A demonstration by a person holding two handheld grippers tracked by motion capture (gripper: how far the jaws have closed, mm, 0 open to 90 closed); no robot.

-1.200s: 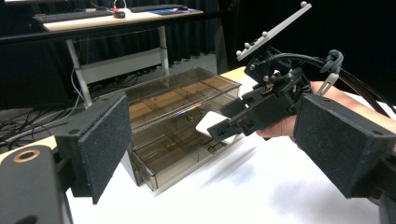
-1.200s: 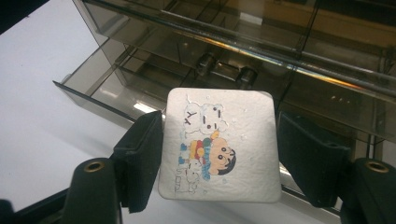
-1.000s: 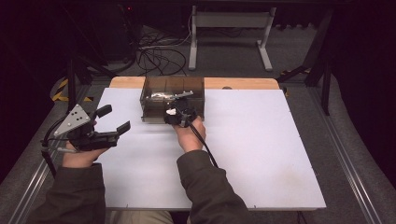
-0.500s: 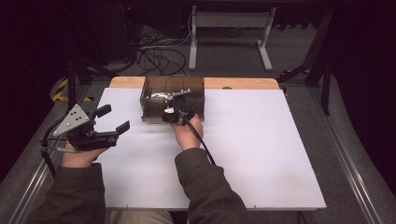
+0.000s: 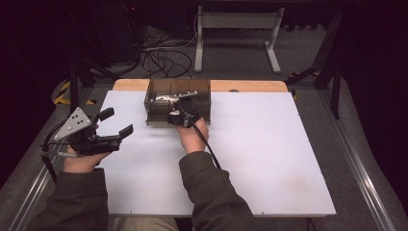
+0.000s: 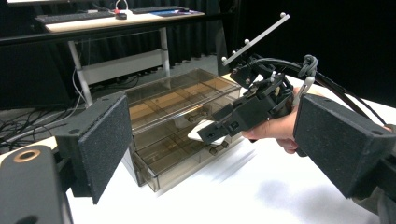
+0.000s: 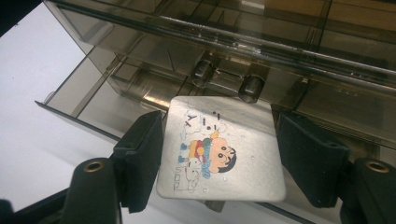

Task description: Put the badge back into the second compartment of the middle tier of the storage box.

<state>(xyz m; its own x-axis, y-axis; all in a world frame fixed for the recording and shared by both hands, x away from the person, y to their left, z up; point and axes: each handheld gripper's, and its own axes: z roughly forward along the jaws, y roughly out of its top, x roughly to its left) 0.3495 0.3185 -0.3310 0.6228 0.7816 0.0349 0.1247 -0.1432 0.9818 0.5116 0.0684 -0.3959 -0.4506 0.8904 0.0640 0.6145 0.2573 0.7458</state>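
Smoky plastic drawer box (image 5: 159, 103) with its bottom drawer (image 7: 100, 100) pulled open – card (image 7: 222, 149) pinched flat by right gripper (image 7: 219, 156) fingers just above it, ready for dropping in – left gripper (image 5: 115, 122) wide open, empty, well aside on counter (image 5: 269, 159).

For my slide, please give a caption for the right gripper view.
Right gripper holds a cartoon card over the open drawer.

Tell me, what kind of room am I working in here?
Probably a lab or recording workshop, not a home: a white-topped table fenced by dark curtains, loose cables on grey carpet, and a second desk with a keyboard behind the smoky plastic drawer box.
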